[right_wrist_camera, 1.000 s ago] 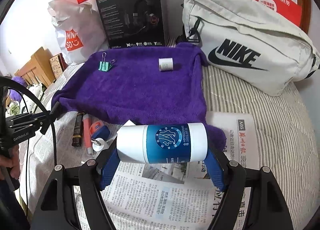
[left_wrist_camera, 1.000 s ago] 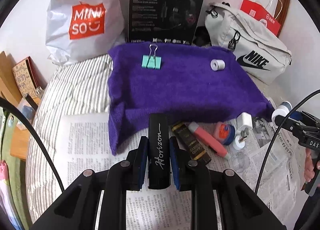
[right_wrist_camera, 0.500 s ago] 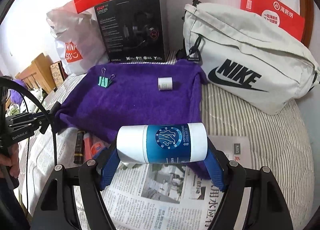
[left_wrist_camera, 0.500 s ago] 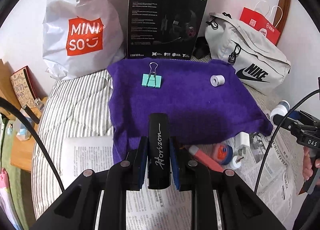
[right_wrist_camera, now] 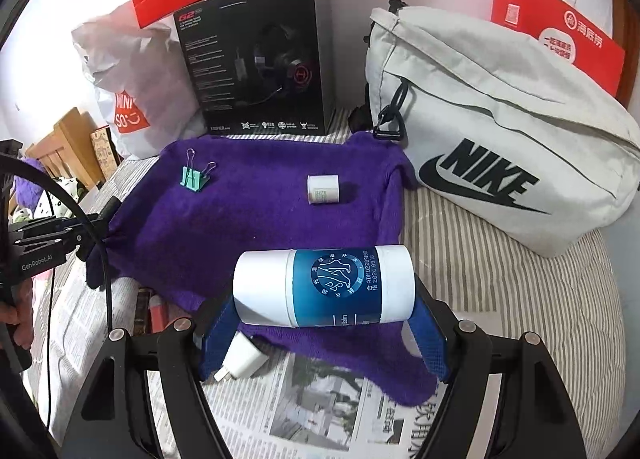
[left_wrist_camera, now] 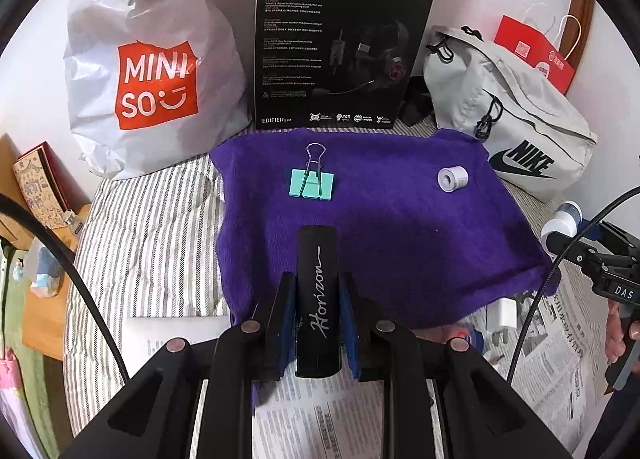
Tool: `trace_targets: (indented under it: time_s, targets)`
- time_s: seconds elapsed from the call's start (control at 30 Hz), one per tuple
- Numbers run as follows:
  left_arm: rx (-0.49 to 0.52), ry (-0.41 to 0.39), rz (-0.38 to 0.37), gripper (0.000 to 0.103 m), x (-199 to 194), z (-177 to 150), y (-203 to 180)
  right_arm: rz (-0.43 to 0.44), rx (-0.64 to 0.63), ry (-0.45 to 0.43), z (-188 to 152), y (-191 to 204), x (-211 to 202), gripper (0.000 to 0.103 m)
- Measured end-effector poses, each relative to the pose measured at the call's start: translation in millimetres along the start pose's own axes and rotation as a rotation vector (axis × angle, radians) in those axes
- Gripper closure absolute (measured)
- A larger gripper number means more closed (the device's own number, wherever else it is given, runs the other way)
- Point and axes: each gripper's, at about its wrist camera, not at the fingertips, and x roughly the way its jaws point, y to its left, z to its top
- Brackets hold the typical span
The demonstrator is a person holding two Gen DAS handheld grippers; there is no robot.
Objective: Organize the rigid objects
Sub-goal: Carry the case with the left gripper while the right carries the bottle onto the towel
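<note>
grippers both loaded: my left gripper [left_wrist_camera: 318, 309] clamps the black horizon case [left_wrist_camera: 317, 299], my right gripper [right_wrist_camera: 324, 319] grips the blue-banded bottle [right_wrist_camera: 324, 286] over the purple towel [right_wrist_camera: 260, 219].

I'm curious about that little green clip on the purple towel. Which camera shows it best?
The left wrist view: the green clip lies near the middle, facing the camera, with its wire handle clear. The right wrist view shows the same clip smaller, off to the left and turned at an angle on the purple towel.

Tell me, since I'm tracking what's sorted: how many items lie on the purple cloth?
2: a binder clip near the far left of the cloth, a small white roll near the far right. None seem hidden.
</note>
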Motion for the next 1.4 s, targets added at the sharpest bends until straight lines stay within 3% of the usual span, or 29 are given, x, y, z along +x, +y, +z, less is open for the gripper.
trace_targets:
  time_s: [0.33,0.9,1.4]
  targets:
    - [-0.016,0.036,-0.009,0.082,28.7,12.2,5.8,-0.011,-0.024,0.02,21.8,1.1,30.0,0.027]
    - [-0.027,0.105,-0.015,0.082,77.2,28.0,13.5,-0.047,-0.065,0.13,42.5,5.1,107.9,0.027]
    - [-0.013,0.133,0.004,0.082,95.8,47.0,23.6,-0.042,-0.095,0.142,45.6,10.6,130.0,0.027]
